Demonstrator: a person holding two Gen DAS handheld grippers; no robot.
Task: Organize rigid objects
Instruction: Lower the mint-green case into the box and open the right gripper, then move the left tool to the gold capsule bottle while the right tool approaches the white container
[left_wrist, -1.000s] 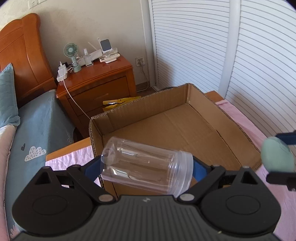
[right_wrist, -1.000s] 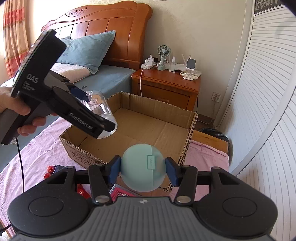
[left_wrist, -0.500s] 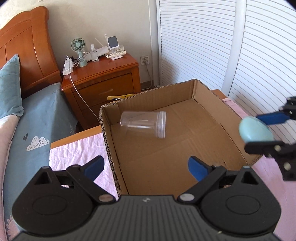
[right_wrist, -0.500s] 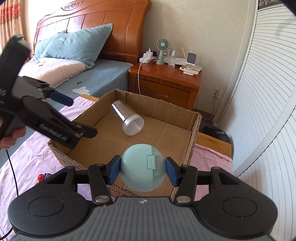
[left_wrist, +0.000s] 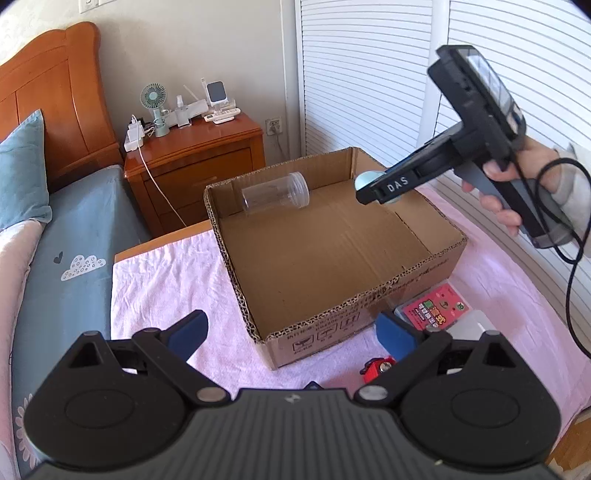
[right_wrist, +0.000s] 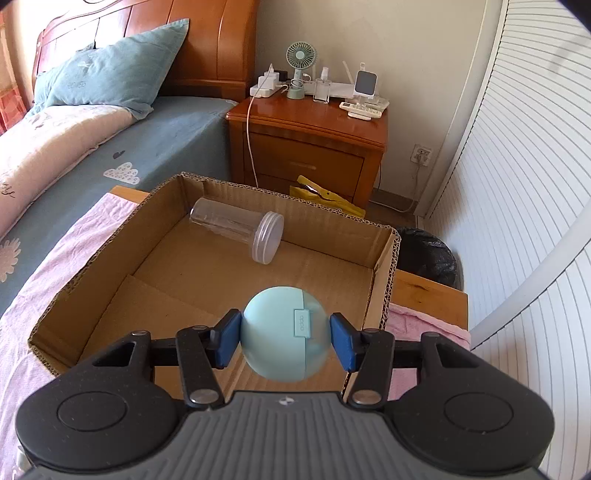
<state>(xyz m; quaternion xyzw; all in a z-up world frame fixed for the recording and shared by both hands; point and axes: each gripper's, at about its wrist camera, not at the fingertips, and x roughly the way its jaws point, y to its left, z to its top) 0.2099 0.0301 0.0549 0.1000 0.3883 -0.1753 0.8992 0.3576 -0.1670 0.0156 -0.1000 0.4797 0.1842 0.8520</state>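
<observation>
Home bedroom: bed (right_wrist: 110, 147) w/ pillow (right_wrist: 107, 70), wooden nightstand (right_wrist: 310, 147).

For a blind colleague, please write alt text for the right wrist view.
The right tongs grip a round pale turquoise plastic case above an open brown cardboard box. A clear plastic jar lies on its side inside the box, and a wooden nightstand stands behind.

Both grippers (right_wrist: 284, 339) black plastic, blue finger pads (right_wrist: 226, 343), silver pivot screws. Handle marked "DAS", black cable trailing. Pale grey sleeve (left_wrist: 570, 181).
</observation>
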